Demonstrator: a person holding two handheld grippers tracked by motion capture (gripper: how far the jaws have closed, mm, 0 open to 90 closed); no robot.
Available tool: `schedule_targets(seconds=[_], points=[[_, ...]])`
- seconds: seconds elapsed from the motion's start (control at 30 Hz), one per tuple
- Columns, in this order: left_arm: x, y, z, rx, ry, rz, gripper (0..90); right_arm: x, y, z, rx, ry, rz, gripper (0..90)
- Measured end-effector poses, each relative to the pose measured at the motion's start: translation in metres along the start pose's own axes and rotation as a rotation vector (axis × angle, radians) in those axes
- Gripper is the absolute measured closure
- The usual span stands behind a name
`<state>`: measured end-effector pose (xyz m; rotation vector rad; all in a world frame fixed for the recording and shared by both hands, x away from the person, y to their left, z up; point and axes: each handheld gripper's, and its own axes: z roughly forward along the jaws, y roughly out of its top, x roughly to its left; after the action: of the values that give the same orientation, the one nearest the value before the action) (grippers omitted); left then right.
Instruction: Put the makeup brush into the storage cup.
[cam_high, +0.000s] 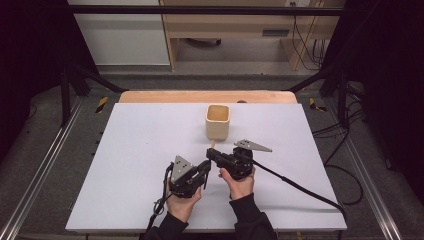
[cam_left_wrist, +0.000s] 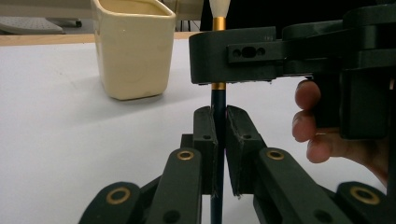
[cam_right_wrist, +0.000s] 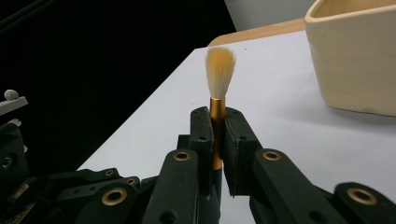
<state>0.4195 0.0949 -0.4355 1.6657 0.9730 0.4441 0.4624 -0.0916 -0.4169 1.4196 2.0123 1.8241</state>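
Brush (cam_right_wrist: 219, 79) upright: you're clamping it in both grippers, left gripper (cam_left_wrist: 219, 140) low, right gripper (cam_right_wrist: 217, 135) at ferrule; release one gradually.

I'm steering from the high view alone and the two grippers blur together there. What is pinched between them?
Observer: A brush. The right gripper is shut on its gold ferrule, bristles up.
Operator: And the left one?
Observer: The left gripper is shut on the dark handle, below the right gripper's jaws.
Operator: Is the brush upright or leaning?
Observer: In the left gripper view it stands about vertical, with the cream cup behind it to the left on the white table.
Operator: Does the brush touch the cup?
Observer: No, they stand apart. The right gripper view shows bare table between them.
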Motion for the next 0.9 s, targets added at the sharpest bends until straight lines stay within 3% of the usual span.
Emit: schedule_targets(seconds=[0.4, 0.53, 0.9], points=[[0.001, 0.003, 0.001, 0.021, -0.006, -0.001, 82.1, 0.000, -0.001, 0.000, -0.008, -0.006, -0.012, 84.1], [0.002, 0.006, 0.001, 0.031, -0.025, 0.002, 80.7, 0.001, 0.000, -0.001, -0.020, -0.017, -0.026, 84.1], [0.003, 0.019, -0.008, 0.056, -0.052, 0.081, 65.0, 0.001, 0.007, -0.008, -0.063, -0.041, -0.076, 84.0]])
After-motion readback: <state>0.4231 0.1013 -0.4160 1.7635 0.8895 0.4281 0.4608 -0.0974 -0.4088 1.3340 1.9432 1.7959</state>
